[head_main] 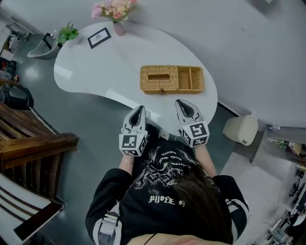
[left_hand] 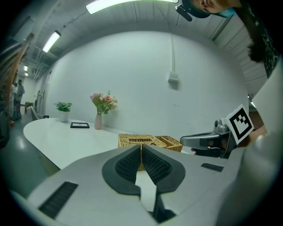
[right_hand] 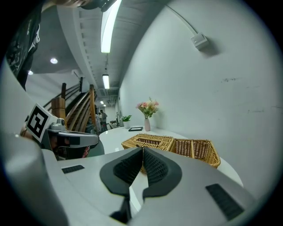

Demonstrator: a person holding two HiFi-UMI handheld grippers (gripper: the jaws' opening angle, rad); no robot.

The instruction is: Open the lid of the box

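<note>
A woven wicker box (head_main: 171,79) lies on the white table (head_main: 86,67). Its left half carries a slotted lid (head_main: 159,78) that lies flat and shut; its right half is open compartments. The box also shows in the left gripper view (left_hand: 146,141) and in the right gripper view (right_hand: 172,147). My left gripper (head_main: 139,110) hangs just off the table's near edge, short of the box, jaws shut and empty (left_hand: 141,147). My right gripper (head_main: 184,104) is beside it, likewise shut on nothing (right_hand: 142,150). Neither touches the box.
A pink vase of flowers (head_main: 116,12), a small framed card (head_main: 99,38) and a potted plant (head_main: 68,33) stand at the table's far left end. A wooden staircase (head_main: 28,143) rises at the left. A beige bin (head_main: 242,129) stands on the floor at the right.
</note>
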